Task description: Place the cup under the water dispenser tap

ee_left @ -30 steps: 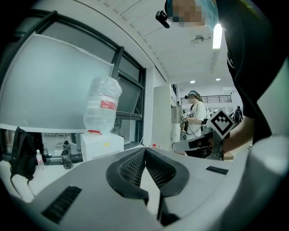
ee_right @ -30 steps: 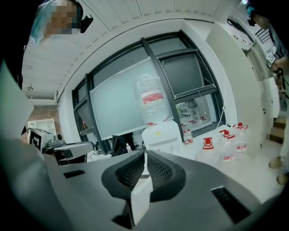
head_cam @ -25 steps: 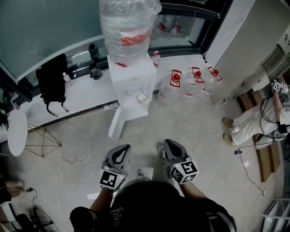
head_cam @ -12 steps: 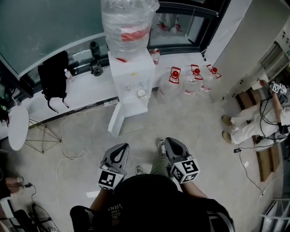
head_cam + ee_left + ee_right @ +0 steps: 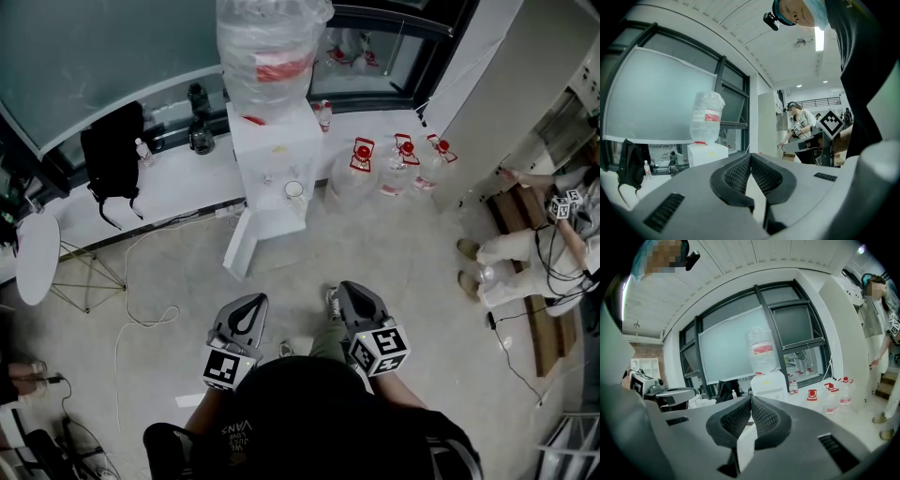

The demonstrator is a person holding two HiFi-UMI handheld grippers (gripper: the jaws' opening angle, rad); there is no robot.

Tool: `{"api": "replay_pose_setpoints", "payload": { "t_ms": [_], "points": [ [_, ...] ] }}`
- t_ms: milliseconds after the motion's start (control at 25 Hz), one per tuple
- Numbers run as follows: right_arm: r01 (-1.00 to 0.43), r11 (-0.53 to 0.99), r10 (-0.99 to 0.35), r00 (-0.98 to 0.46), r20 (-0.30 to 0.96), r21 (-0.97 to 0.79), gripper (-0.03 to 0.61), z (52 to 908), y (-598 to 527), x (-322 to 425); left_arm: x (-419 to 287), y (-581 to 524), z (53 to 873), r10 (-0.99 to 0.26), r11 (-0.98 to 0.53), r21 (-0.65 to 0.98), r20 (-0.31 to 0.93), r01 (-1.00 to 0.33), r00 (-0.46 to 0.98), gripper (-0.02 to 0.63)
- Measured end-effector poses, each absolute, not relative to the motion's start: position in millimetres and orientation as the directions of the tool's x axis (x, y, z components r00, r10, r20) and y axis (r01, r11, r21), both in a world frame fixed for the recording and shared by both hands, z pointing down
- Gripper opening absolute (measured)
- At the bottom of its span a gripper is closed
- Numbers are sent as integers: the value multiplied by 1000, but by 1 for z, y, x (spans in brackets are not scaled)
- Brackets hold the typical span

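Two grippers, and we hold them low in front of our torso, side by side, both aimed ahead at the water dispenser [image 5: 275, 164]. Our left gripper [image 5: 251, 304] sits roughly level, its jaws pressed together at the tips with nothing between them. Our right gripper [image 5: 350, 291] dips slightly downward, its jaws likewise closed and empty. The cup [image 5: 294, 190] stands in the dispenser's recess below the taps, well apart from both grippers. A big water bottle [image 5: 270, 47] sits upended on top of the dispenser.
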State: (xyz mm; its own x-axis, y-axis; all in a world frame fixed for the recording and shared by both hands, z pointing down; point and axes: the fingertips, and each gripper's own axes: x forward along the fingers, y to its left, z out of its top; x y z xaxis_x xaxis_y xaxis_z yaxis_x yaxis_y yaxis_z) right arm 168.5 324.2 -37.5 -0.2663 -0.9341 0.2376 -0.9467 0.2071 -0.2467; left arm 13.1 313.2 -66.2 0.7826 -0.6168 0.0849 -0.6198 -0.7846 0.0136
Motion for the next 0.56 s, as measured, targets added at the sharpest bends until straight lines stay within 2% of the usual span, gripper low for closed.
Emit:
{"api": "replay_pose_setpoints", "payload": {
  "t_ms": [560],
  "points": [
    [-947, 222, -931, -276, 237, -231, 43, -41, 324, 155, 4, 316, -69, -605, -793, 20, 86, -609, 791, 18]
  ]
}}
